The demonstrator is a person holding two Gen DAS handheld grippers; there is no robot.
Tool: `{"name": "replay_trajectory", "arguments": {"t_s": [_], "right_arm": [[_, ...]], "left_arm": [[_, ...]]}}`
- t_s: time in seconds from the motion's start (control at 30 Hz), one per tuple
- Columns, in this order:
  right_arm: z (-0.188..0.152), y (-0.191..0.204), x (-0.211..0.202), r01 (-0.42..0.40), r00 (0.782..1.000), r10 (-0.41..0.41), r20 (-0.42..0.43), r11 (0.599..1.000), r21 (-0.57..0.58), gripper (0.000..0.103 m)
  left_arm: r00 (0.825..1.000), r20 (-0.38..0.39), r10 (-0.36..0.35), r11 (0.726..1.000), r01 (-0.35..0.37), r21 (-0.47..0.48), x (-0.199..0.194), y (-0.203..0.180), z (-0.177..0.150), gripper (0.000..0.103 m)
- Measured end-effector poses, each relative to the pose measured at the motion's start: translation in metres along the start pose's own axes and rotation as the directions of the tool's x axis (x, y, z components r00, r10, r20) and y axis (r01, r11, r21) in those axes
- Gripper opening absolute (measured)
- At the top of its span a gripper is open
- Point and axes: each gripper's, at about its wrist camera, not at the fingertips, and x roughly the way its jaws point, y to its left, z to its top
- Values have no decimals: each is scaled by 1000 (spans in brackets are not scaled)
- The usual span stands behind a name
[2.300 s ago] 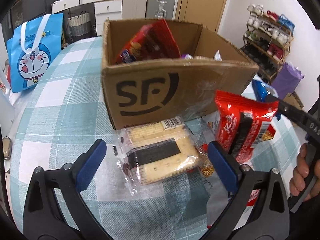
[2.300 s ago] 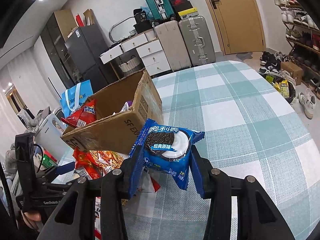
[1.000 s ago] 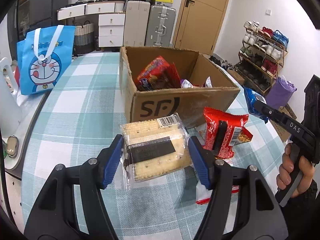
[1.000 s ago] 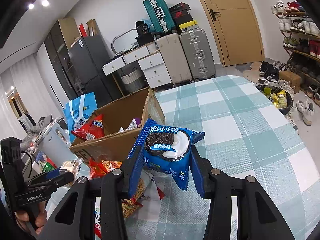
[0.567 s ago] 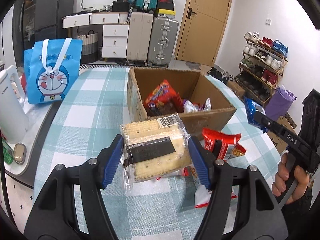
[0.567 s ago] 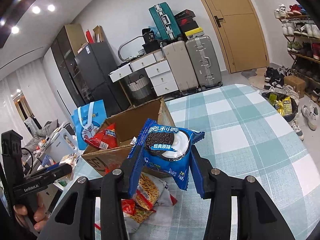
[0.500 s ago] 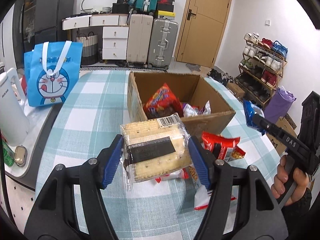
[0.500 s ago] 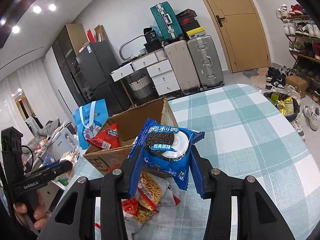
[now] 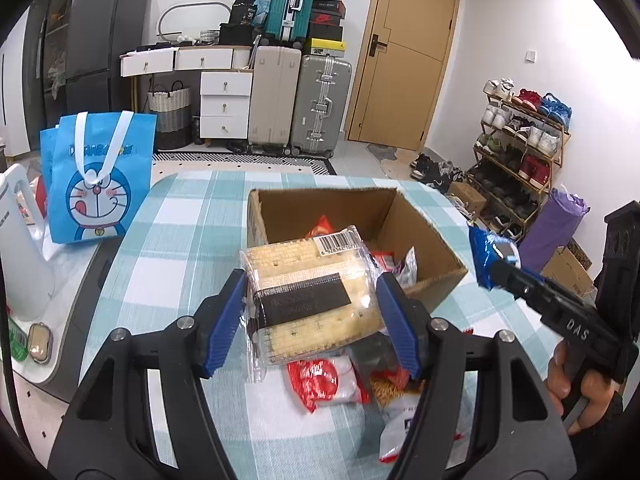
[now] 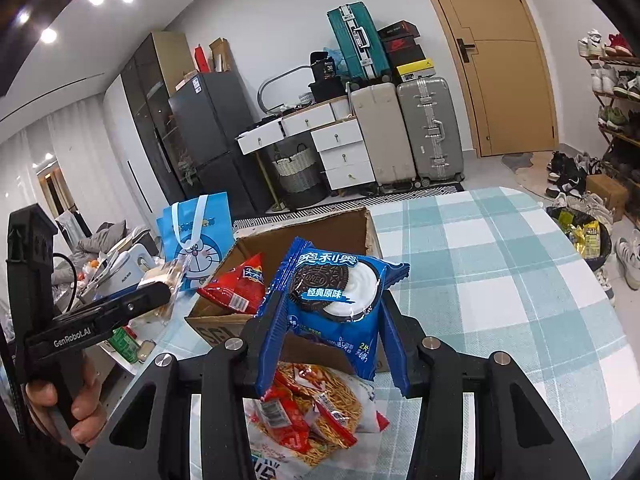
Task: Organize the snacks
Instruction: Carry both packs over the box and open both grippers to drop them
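My left gripper (image 9: 310, 312) is shut on a clear pack of crackers (image 9: 308, 292) with a black band, held in the air in front of the open cardboard box (image 9: 424, 236). My right gripper (image 10: 334, 340) is shut on a blue Oreo pack (image 10: 336, 292), raised over the box's near corner (image 10: 360, 224). Red snack bags (image 10: 236, 280) lie inside the box. In the left wrist view the right gripper (image 9: 496, 260) shows at the right edge with its blue pack. More snack packets (image 9: 332, 380) lie on the checked tablecloth (image 9: 180, 236) under both grippers.
A blue cartoon bag (image 9: 98, 176) stands at the table's left edge beside a white kettle (image 9: 20, 240). A noodle-snack packet (image 10: 312, 412) lies below the right gripper. Suitcases (image 9: 320, 104), drawers and a shoe rack (image 9: 520, 152) stand beyond the table. A hand (image 10: 68, 400) grips the left tool.
Both grippers have risen with their packs, so the box now sits lower in each view and its inside shows. The grips have not changed.
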Motion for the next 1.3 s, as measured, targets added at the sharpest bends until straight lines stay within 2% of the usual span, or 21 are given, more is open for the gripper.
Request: {"name": "replay_trajectory", "arguments": {"t_s": [0.5,0.83,1.1,1.23,1.3], "right_arm": [[12,18,28,-11,999,10,-36,999,-37,45],[18,21,54,-4,998,0,-71,999,-55,45],[18,21,71,17,995,-24,-98,997,-77,45],[17,20,78,26,993,-35,-113,996,-87,45],[16,21,80,30,992,-41,-118,995,-93,45]], "left_arm": [[1000,-13,-4,1000,4,29,45,-13,33,63],[999,-35,7,998,-5,67,83,-27,39,63],[998,-64,6,998,-2,62,110,-26,38,63],[996,-84,5,998,0,56,120,-23,37,52],[995,-100,-2,999,7,47,126,-21,37,51]]}}
